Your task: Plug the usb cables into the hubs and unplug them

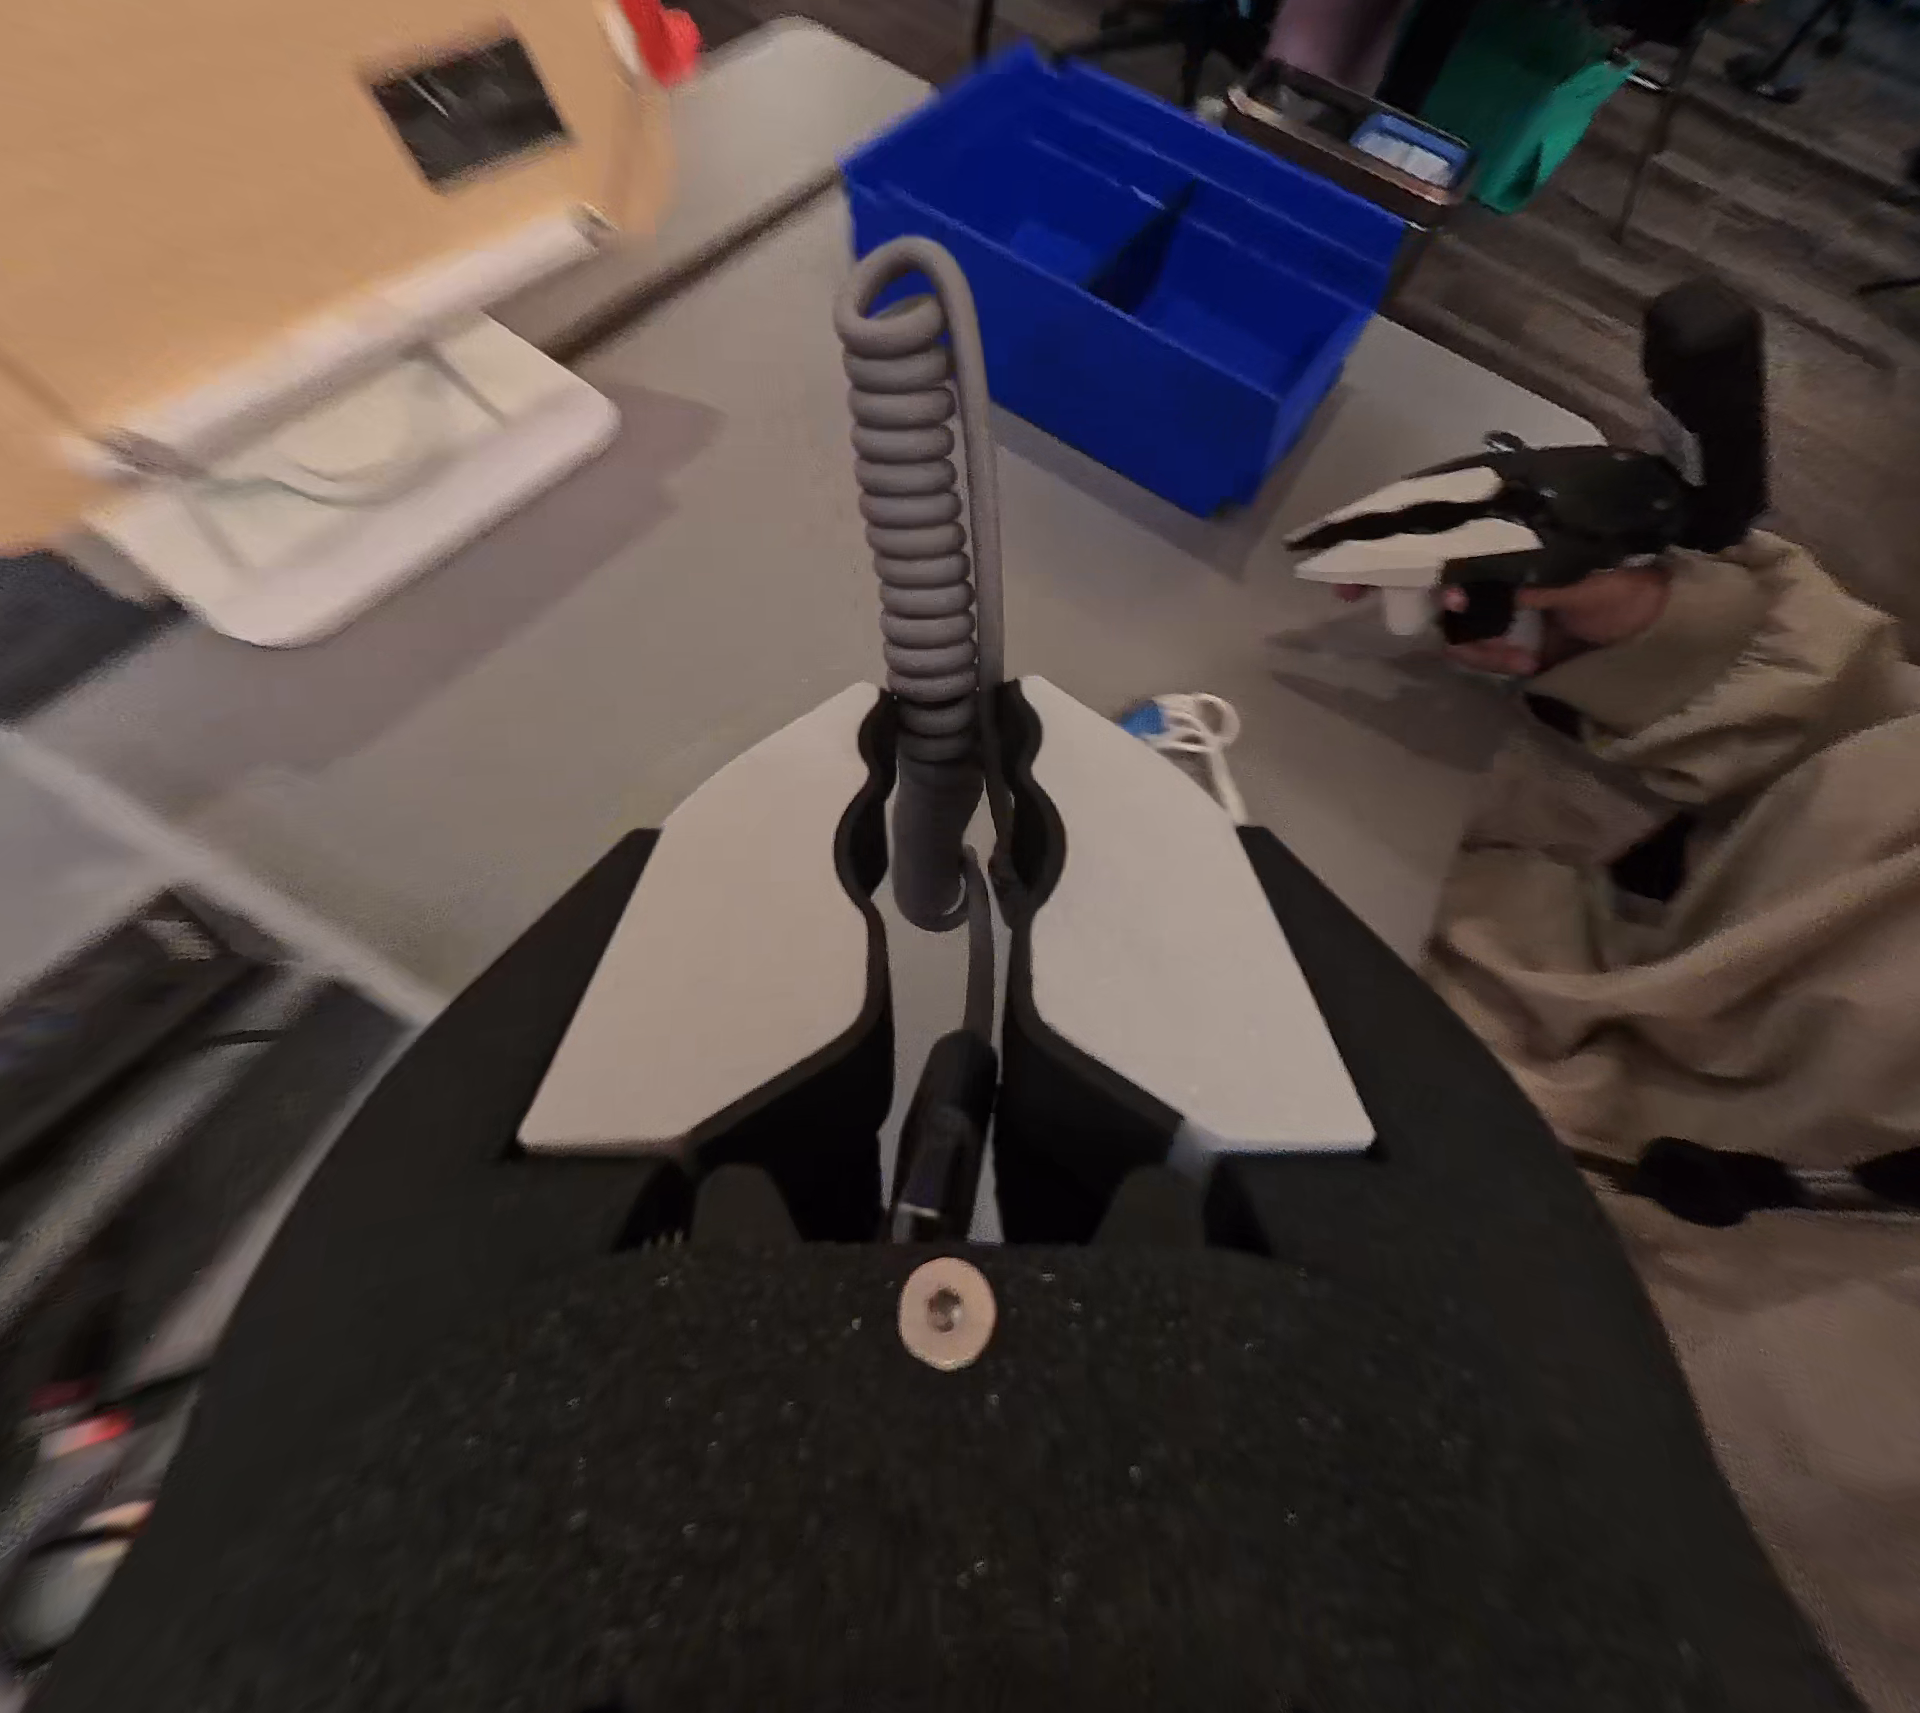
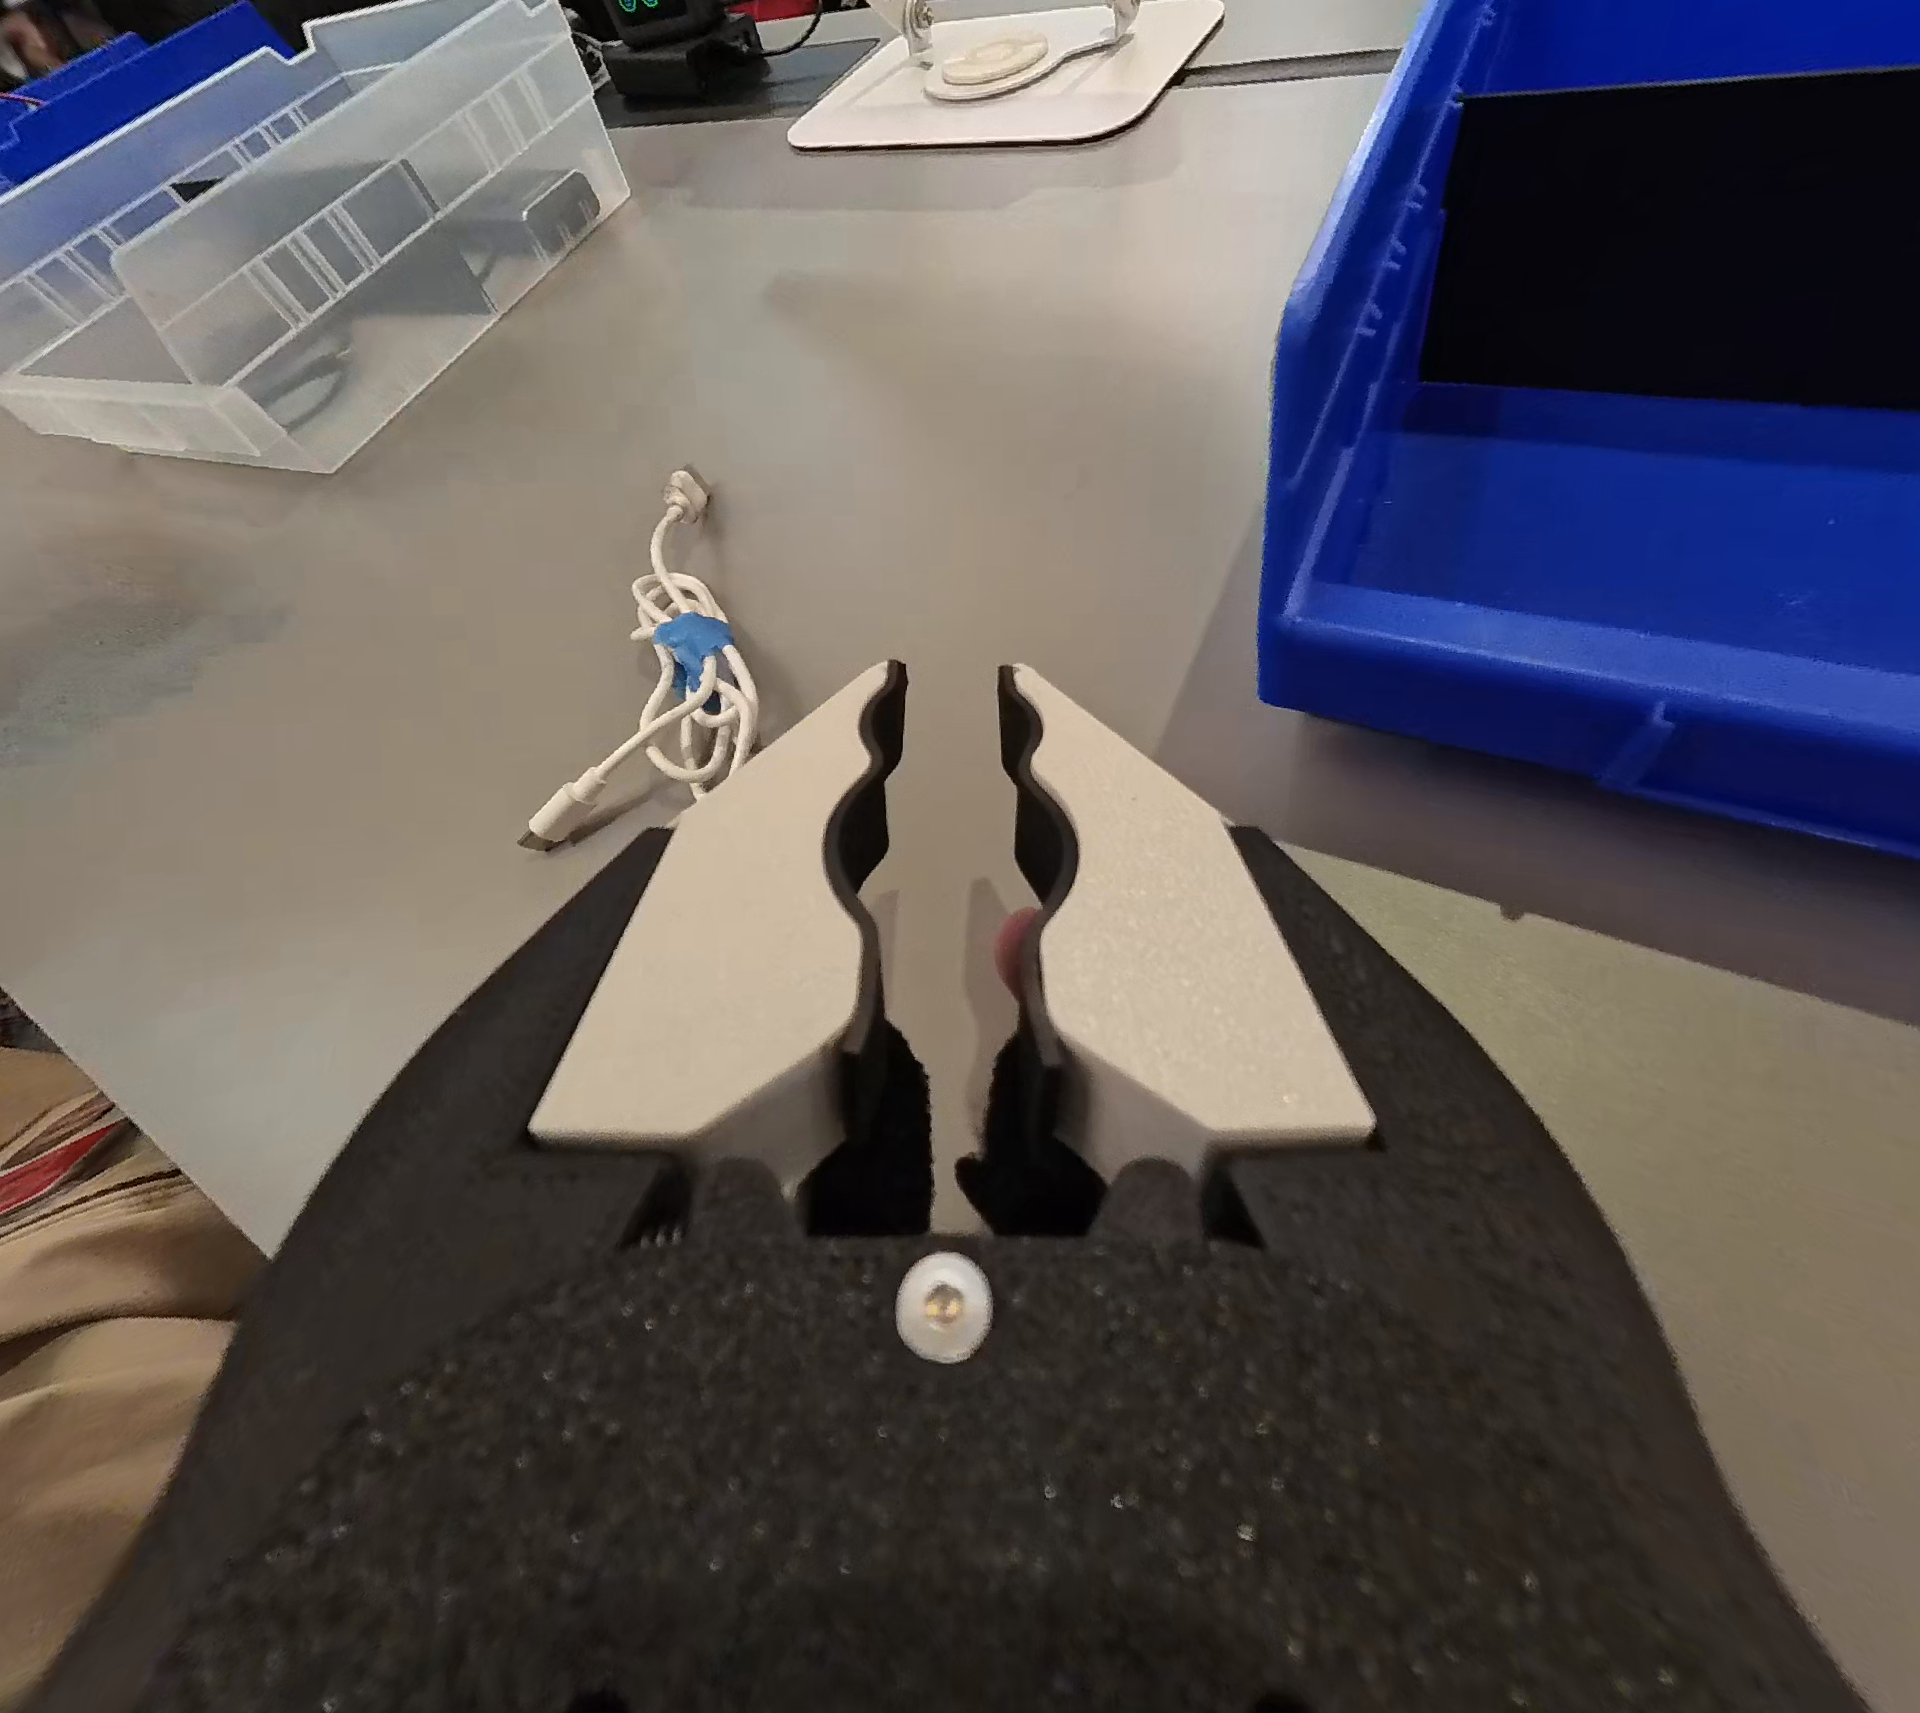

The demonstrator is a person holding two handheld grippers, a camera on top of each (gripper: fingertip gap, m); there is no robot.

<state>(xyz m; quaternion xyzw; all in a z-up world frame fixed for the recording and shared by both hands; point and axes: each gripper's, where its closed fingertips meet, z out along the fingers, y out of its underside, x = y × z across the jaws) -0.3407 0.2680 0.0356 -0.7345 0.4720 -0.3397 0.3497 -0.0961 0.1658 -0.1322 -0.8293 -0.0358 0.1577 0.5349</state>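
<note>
My left gripper (image 1: 940,699) is shut on a grey coiled cable (image 1: 914,468), which stands up out of the fingertips above the grey table (image 1: 644,728). A black plug (image 1: 940,1133) on the cable's end hangs back between the fingers. My right gripper (image 2: 951,676) is empty, its jaws a narrow gap apart, just above the table; it also shows in the left wrist view (image 1: 1320,546). A white USB cable (image 2: 691,676) bundled with blue tape lies just left of its tips and shows in the left wrist view (image 1: 1195,728) too.
A blue bin (image 2: 1558,624) stands close on the right, also in the left wrist view (image 1: 1122,375). A clear plastic organiser (image 2: 312,261) holding dark devices sits at far left. A white stand (image 2: 1018,74) and a black device with a small screen (image 2: 649,1) are at the back. Left tips to right tips: about 35 cm.
</note>
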